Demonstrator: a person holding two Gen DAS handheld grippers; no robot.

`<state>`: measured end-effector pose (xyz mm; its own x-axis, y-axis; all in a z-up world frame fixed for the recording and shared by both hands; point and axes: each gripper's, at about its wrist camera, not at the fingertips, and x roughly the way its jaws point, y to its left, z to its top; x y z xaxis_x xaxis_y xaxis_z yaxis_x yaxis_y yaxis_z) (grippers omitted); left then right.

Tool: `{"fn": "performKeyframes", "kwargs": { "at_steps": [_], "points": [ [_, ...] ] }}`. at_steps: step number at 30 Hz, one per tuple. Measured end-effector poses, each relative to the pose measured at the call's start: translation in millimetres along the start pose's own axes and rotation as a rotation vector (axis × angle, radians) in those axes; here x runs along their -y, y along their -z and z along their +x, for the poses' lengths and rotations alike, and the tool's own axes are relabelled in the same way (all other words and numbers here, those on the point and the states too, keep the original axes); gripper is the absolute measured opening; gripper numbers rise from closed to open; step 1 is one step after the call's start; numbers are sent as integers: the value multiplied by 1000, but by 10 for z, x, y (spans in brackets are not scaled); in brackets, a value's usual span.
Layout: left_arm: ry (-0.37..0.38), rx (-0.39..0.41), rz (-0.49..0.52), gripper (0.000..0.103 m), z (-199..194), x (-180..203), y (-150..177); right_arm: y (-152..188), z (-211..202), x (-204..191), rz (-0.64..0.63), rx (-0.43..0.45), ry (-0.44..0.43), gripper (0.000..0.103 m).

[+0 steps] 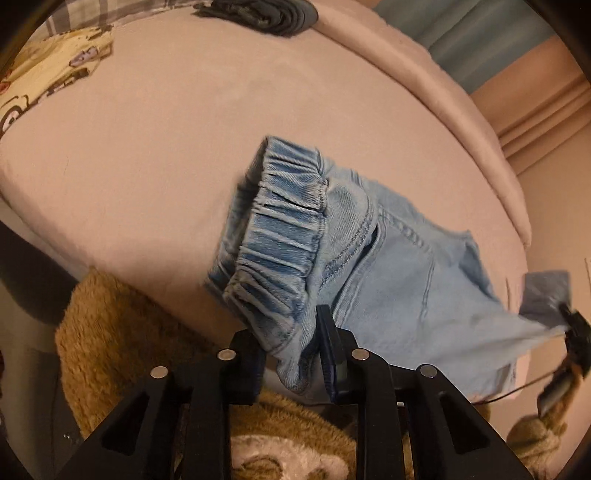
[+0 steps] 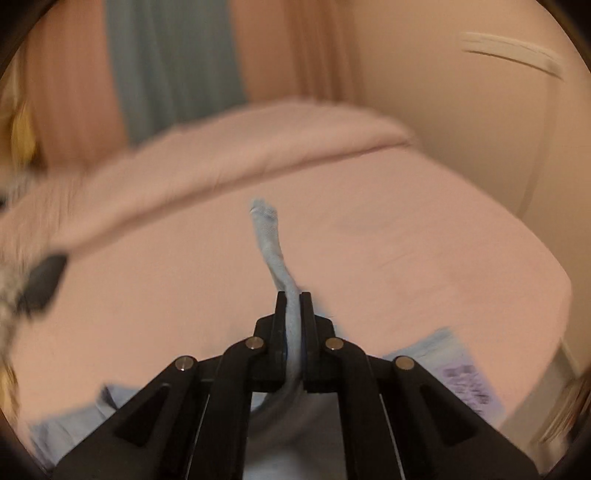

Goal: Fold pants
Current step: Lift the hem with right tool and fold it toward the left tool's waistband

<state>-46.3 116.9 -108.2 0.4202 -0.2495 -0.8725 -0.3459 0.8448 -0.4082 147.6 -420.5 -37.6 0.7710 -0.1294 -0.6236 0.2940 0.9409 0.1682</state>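
Note:
Light blue denim pants [image 1: 399, 280] with a gathered elastic waistband [image 1: 280, 229] hang stretched over the pink bed [image 1: 155, 155]. My left gripper [image 1: 291, 354] is shut on the waistband's near corner. My right gripper [image 2: 293, 306] is shut on a thin edge of the pants [image 2: 271, 243], which sticks up between its fingers. The right gripper also shows at the far right of the left wrist view [image 1: 570, 332], holding the other end of the cloth, taut. The right wrist view is blurred.
A brown fuzzy rug [image 1: 122, 332] lies below the bed's near edge. Dark folded clothes [image 1: 266, 14] and a patterned pillow [image 1: 48, 70] lie at the bed's far side. A pink blanket ridge [image 2: 229, 155] runs along the bed; curtains [image 2: 173, 66] hang behind.

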Motion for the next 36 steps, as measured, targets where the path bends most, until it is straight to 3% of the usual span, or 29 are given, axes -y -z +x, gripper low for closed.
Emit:
{"fn": "performKeyframes", "kwargs": {
  "at_steps": [3,7,9,11,14,17,21,25,30,33,35,36],
  "points": [
    [-50,-12,38,30,24,47,16,230,-221,499,75,-4,65,6],
    [-67,-25,52,30,40,102,-39,916,-53,1113,156,-201,201,7],
    [-67,-37,53,30,44,139,-94,1179,56,1403,253,-292,159,11],
    [-52,-41,33,30,25,122,-156,1236,58,1586,347,-280,100,11],
    [-26,-22,7,30,11,104,-213,1066,36,1637,328,-223,116,16],
    [-21,-23,-7,26,37,70,-249,969,72,1627,301,-228,148,7],
    [-23,29,51,22,-128,161,-333,867,94,1468,259,-204,176,5],
    [5,115,94,20,-359,262,-496,532,58,1317,215,-124,112,5],
    [3,206,187,19,-514,591,-830,-275,62,1020,173,-12,-32,5],
    [61,257,163,19,-623,571,-850,-647,-102,842,145,89,-103,5],
    [50,251,154,19,-593,445,-736,-674,-250,759,127,140,-112,5],
    [13,208,146,19,-489,335,-647,-600,-319,780,121,155,-90,5]
  ]
}}
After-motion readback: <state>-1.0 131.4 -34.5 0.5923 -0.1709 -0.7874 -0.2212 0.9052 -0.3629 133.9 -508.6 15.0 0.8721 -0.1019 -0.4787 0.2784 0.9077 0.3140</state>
